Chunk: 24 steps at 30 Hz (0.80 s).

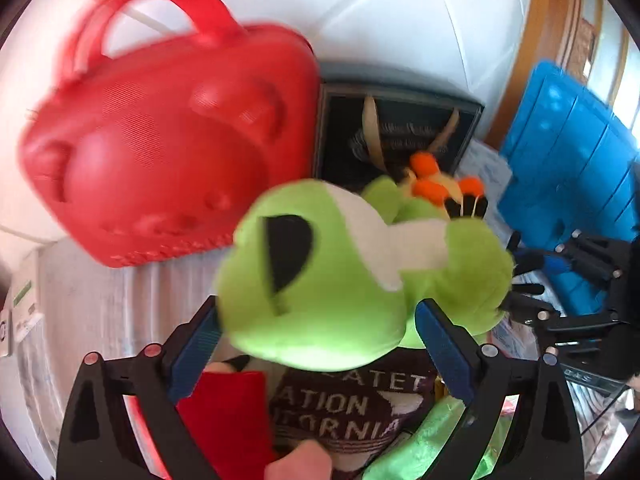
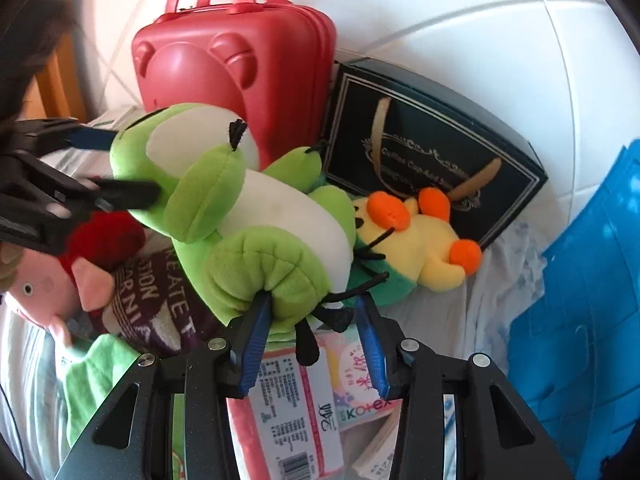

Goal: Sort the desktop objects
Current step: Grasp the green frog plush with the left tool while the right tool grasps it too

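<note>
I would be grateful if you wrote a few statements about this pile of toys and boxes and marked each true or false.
1. The green frog plush lies between both grippers. True.
2. The suitcase behind the frog is blue. False: it is red.
3. The yellow duck plush has orange feet. True.
4. The black gift box stands to the left of the suitcase in the right wrist view. False: it is on the right.
5. The left gripper is open around the frog's head. True.

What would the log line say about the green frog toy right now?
task: sort desktop objects | left gripper: open around green frog toy head | right gripper: at frog's foot | behind: red case
</note>
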{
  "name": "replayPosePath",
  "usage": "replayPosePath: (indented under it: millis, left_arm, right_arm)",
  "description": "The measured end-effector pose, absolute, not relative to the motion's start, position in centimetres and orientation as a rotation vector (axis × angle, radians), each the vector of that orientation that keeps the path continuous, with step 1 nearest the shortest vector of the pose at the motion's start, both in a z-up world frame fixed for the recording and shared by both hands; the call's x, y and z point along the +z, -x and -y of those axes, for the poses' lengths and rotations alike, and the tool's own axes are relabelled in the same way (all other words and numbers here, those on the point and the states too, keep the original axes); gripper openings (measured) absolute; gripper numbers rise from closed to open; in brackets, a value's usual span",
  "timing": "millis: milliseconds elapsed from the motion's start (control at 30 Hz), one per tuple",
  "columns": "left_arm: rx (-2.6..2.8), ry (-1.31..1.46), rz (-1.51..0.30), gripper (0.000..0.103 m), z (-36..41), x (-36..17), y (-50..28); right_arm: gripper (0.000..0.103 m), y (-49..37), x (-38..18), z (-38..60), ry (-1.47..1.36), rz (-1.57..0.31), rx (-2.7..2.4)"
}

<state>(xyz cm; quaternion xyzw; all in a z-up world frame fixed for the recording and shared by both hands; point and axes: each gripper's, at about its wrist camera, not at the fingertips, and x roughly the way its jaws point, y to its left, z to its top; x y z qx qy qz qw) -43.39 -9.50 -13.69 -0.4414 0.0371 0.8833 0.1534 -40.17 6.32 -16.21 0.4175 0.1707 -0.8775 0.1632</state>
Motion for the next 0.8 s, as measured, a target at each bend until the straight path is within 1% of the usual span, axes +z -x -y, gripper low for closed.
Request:
replayPosePath:
  millis: [33,67,133,167,200,233,267,300,333,400,467,500,567,633,700,800]
  left_arm:
    - [2.549,1.298,-0.173,0.095,8.9,-14.4,43.8]
    - [2.552,1.325,-0.214,0.089,8.5,-14.9,44.1]
    - [2.552,1.341,-0.224,0.080,8.5,-15.4,44.0]
    - [2.558,1.341,-0.217,0.078,8.5,-15.5,43.8]
    - [2.568,1.342,-0.208,0.077,8.6,-15.5,43.6]
    - [2.582,1.346,-0.203,0.074,8.7,-15.6,43.3]
    - [2.590,1.352,-0.196,0.073,8.7,-15.7,43.2]
    - [2.589,1.355,-0.180,0.072,8.7,-15.8,43.0]
    - [2.585,1.356,-0.166,0.071,8.7,-15.9,42.7]
    - [2.598,1.328,-0.203,0.071,8.1,-15.7,41.8]
    - [2.608,1.311,-0.222,0.069,7.7,-15.6,41.3]
    - [2.610,1.309,-0.212,0.068,8.0,-15.7,41.4]
    - [2.618,1.313,-0.183,0.063,8.3,-15.7,41.4]
    - [2.628,1.303,-0.180,0.059,8.1,-15.8,41.2]
    - [2.646,1.283,-0.173,0.056,7.8,-15.5,40.8]
    - [2.667,1.254,-0.121,0.055,8.0,-14.3,39.8]
  right_arm:
    - [0.041,40.2,-16.2,-6.5,-1.188,-0.470,-2.501]
    - [0.041,40.4,-16.3,-6.8,-1.191,-0.439,-2.497]
    - [0.041,40.8,-16.1,-7.6,-1.207,-0.329,-2.485]
    - [0.042,40.9,-16.0,-7.7,-1.211,-0.285,-2.485]
    - [0.047,40.9,-15.6,-7.6,-1.211,-0.233,-2.489]
    - [0.058,40.7,-15.2,-7.5,-1.199,-0.182,-2.499]
    - [0.064,40.4,-14.7,-7.3,-1.182,-0.138,-2.508]
    - [0.075,40.2,-14.4,-7.1,-1.169,-0.104,-2.512]
    - [0.082,40.1,-14.2,-6.8,-1.161,-0.068,-2.513]
    - [0.082,40.1,-14.3,-6.1,-1.164,-0.020,-2.518]
    - [0.079,40.7,-14.9,-5.4,-1.198,-0.036,-2.555]
    - [0.065,41.1,-15.4,-5.3,-1.224,-0.049,-2.569]
    - [0.055,41.8,-16.2,-5.3,-1.263,-0.034,-2.559]
    - [0.042,41.4,-15.7,-5.2,-1.232,-0.054,-2.560]
    - [0.039,40.8,-15.0,-5.0,-1.181,-0.091,-2.565]
    - [0.038,39.9,-13.8,-4.9,-1.120,-0.144,-2.580]
